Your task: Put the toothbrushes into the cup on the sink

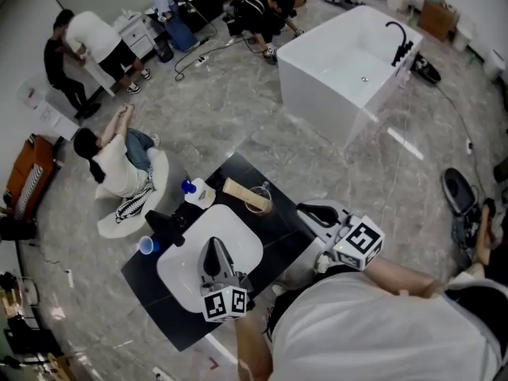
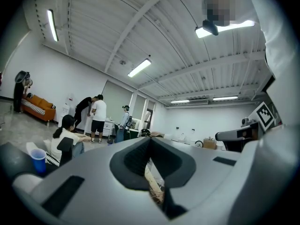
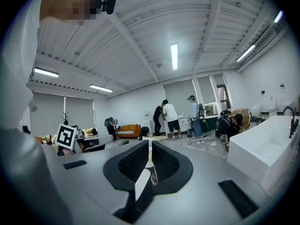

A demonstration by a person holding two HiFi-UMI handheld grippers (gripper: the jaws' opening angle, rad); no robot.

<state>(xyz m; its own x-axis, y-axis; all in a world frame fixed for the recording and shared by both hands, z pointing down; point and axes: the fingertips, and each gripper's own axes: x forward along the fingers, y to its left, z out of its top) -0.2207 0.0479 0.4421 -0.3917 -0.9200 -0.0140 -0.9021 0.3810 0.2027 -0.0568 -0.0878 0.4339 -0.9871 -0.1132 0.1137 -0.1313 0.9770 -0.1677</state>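
On the black counter (image 1: 283,236), a clear glass cup (image 1: 259,199) stands behind the white sink (image 1: 242,230), and a tan toothbrush piece (image 1: 238,190) leans at its rim. My left gripper (image 1: 213,246) hovers over the basin, pointing level. Its jaws are shut, pads touching (image 2: 150,142), and a tan strip (image 2: 153,182) shows through the gap below them. My right gripper (image 1: 305,209) is at the counter's right edge, aimed at the cup. It (image 3: 150,146) is shut on a white toothbrush (image 3: 142,184), with the cup's rim (image 3: 154,179) just beyond.
A blue cup (image 1: 146,245), a black faucet (image 1: 167,225) and a blue-capped white bottle (image 1: 196,191) stand on the counter's left side. A white bathtub (image 1: 349,66) is behind on the right. One person sits on the floor to the left (image 1: 115,165); others work further back.
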